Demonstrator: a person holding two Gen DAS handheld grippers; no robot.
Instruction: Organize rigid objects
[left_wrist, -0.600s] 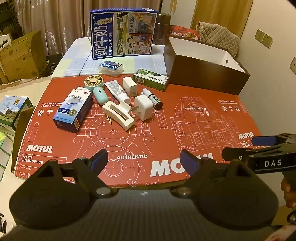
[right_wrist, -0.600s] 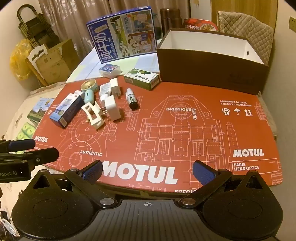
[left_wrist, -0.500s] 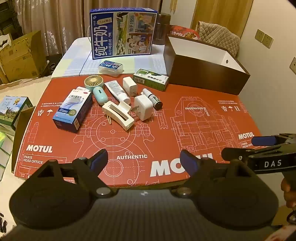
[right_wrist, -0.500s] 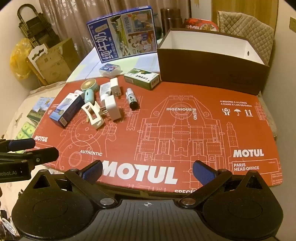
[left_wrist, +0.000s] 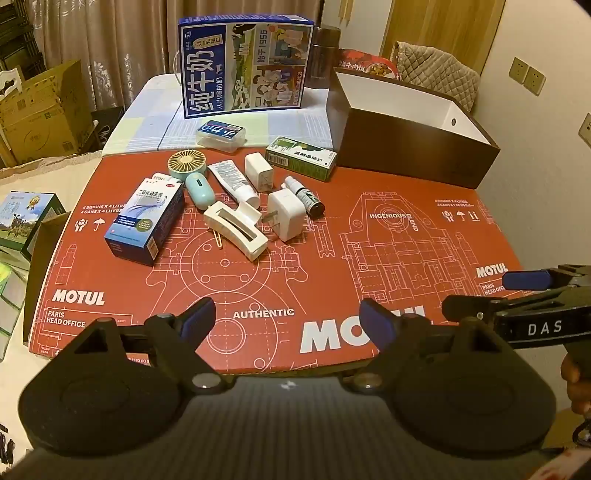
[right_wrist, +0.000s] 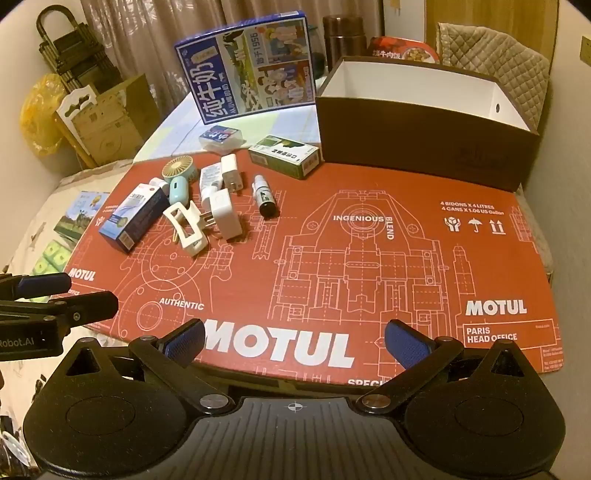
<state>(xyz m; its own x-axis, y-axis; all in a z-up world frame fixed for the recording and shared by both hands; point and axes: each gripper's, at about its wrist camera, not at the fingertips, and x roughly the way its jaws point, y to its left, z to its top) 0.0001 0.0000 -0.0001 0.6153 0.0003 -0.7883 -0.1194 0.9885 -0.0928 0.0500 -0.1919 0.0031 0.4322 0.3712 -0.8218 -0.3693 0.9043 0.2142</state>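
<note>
— Nothing has moved since the earlier frames; both grippers hang where they were, at the near edge of the red Motul mat (left_wrist: 369, 229).

— And the things to sort?

— Clustered on the mat's far left: a blue medicine box (left_wrist: 146, 218), a cream hair claw clip (left_wrist: 236, 230) just beside it, a white plug adapter (left_wrist: 286, 214), a smaller white charger (left_wrist: 258, 171), a white tube (left_wrist: 232, 181), a dark spray bottle (left_wrist: 304, 195), a mint handheld fan (left_wrist: 190, 173) and a green carton (left_wrist: 301, 158). A clear case (left_wrist: 221, 134) lies beyond the mat.

— The container?

— An open brown box (right_wrist: 424, 147), white inside, stands at the far right, well apart from the cluster.

— The tongs?

— The left gripper (left_wrist: 288, 321) is spread wide and holds nothing. The right gripper (right_wrist: 293, 341) likewise, wide apart and bare. A tall blue milk carton (left_wrist: 245, 66) stands behind everything.
</note>
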